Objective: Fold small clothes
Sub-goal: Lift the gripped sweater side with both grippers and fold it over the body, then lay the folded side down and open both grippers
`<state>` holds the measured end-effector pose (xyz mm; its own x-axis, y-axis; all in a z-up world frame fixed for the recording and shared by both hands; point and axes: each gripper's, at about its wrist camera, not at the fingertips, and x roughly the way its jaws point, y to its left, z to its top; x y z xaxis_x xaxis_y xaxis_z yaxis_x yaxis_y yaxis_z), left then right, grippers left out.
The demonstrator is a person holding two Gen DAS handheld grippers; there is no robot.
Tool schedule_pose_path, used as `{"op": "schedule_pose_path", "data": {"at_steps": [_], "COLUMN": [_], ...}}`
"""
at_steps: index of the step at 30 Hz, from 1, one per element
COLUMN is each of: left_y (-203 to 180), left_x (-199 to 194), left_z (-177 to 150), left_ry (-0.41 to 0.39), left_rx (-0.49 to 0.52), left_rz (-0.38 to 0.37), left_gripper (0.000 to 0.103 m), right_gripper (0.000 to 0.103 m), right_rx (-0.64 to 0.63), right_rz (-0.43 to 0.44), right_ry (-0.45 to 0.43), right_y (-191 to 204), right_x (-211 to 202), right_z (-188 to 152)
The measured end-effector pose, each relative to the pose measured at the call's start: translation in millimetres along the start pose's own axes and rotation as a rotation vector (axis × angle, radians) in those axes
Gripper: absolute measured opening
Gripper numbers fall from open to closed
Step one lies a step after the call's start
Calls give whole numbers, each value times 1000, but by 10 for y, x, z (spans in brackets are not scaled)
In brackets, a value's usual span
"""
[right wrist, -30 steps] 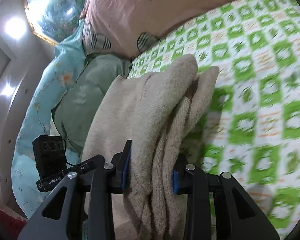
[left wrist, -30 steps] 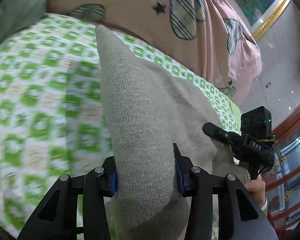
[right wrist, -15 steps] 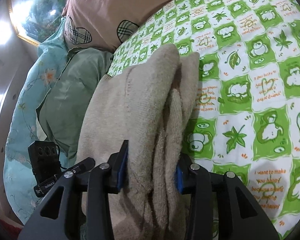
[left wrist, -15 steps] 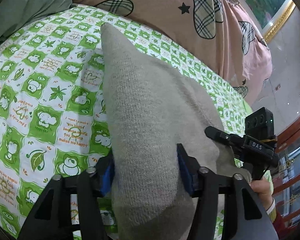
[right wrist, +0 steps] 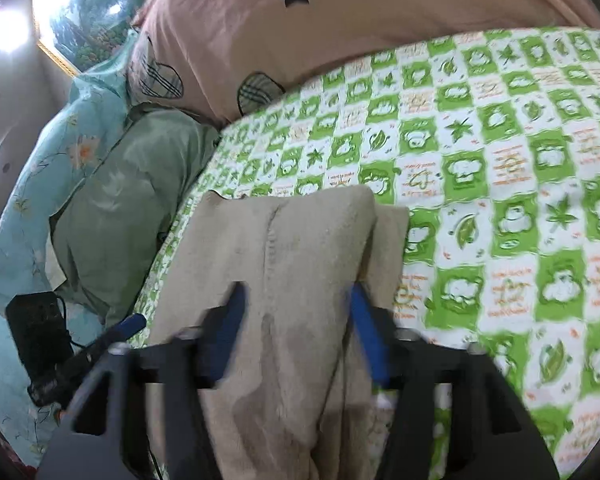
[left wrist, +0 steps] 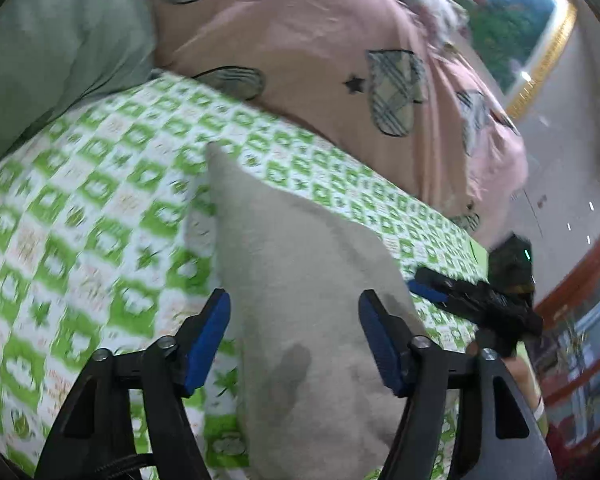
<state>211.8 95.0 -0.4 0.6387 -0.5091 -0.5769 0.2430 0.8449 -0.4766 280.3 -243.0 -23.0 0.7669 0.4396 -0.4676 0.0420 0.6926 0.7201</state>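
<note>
A beige knitted garment [left wrist: 300, 280] lies folded in a long strip on the green-and-white checked sheet [left wrist: 100, 220]. My left gripper [left wrist: 293, 294] stands open astride its near end; the left pad is clear of the cloth. In the right wrist view the same garment [right wrist: 300, 260] shows stacked layers. The right gripper [right wrist: 296, 287] has its jaws closing on the top layers, and both blue pads touch the cloth. Each gripper also shows in the other's view: the right gripper [left wrist: 480, 304] at the garment's far side, the left gripper [right wrist: 100, 344] at lower left.
A pink quilt [left wrist: 320, 40] with checked hearts is heaped along the far side of the sheet [right wrist: 500, 200]. A green pillow [right wrist: 140, 180] and a teal floral blanket [right wrist: 40, 160] lie at the left. A person's hand [left wrist: 520, 372] holds the right gripper.
The left jaws have spread and come off the garment, and that gripper has drawn back. The garment now lies lower on the sheet. The right view has swung and blurred.
</note>
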Motion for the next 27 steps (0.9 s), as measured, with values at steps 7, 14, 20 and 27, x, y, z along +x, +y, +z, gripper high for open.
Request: {"op": "schedule_pose_path", "data": {"at_steps": [7, 14, 20, 27], "left_y": [-162, -182, -311, -190], "left_x": [341, 510, 494, 347], "left_z": [-25, -109, -127, 59], "left_ry": [89, 165, 173, 118], "left_rx": [88, 101, 149, 55], "left_rz": [14, 2, 46, -23], "left_gripper": [60, 58, 57, 49], "right_gripper": [8, 26, 27, 28], "right_rx": [21, 130, 22, 52], "right_rz": [31, -54, -51, 27], "right_ry": [-66, -15, -146, -68], "right_y": [-100, -381, 157, 410], "right_x": [-297, -146, -625, 14], "right_z": [-109, -226, -113, -107]}}
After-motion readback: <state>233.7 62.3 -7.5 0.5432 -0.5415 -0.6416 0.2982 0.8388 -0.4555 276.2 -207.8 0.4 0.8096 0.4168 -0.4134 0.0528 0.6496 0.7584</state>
